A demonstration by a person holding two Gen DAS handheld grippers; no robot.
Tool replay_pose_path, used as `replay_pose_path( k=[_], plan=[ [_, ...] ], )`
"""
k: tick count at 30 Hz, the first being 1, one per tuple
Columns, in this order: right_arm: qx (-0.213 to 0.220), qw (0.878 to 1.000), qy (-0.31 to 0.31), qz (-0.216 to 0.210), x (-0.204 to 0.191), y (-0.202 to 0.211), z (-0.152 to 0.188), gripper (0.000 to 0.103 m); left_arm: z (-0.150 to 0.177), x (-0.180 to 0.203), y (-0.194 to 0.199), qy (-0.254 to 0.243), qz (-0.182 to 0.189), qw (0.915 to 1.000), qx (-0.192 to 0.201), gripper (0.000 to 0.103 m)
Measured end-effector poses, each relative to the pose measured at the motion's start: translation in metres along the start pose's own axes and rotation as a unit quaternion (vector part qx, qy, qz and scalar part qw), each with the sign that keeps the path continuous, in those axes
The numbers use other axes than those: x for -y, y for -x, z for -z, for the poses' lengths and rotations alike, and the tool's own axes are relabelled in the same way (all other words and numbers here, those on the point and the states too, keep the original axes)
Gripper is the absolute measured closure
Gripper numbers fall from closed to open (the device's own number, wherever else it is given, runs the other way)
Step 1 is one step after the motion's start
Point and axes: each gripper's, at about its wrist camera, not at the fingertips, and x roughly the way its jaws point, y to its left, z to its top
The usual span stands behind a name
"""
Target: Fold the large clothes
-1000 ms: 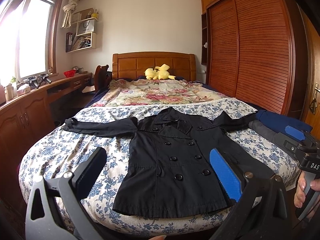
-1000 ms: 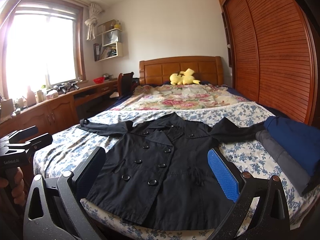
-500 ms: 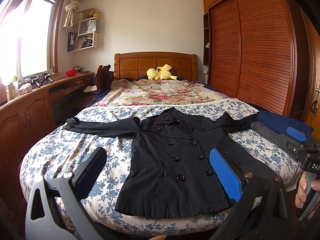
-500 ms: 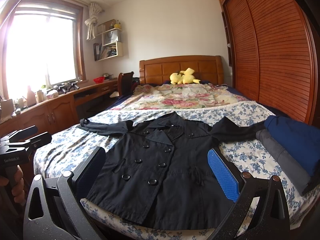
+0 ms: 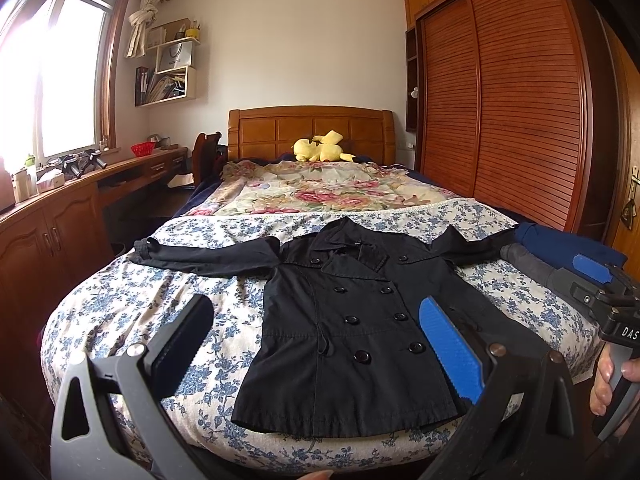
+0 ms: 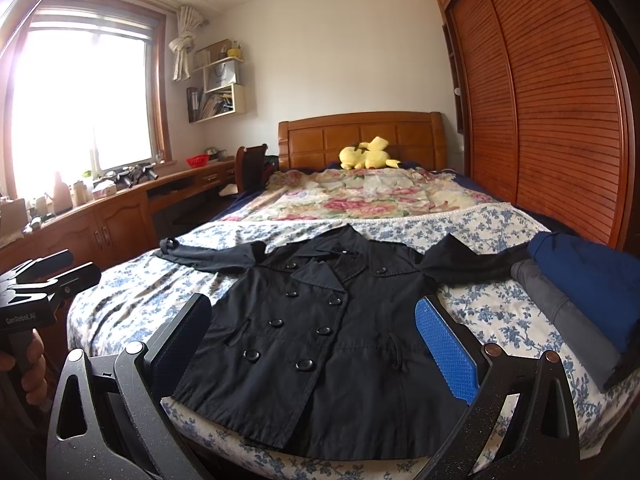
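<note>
Honestly not much had changed in the last second: the black coat [image 5: 352, 320] lay spread flat, buttons up, on the bed [image 5: 132, 312], sleeves out. The left gripper [image 5: 316, 340] and right gripper [image 6: 312, 336] just drifted slightly, both wide apart and empty. So folding hadn't really started yet.
</note>
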Motion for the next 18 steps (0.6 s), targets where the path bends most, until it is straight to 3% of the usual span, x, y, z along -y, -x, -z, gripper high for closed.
replay_pose_path(
  k=[18],
  plan=[
    [0.0,1.0,0.0,0.0,0.0002,-0.0001,0.0001,0.0,0.0008,-0.0003,-0.0003,0.0,-0.001,1.0,-0.002,0.0]
  ],
)
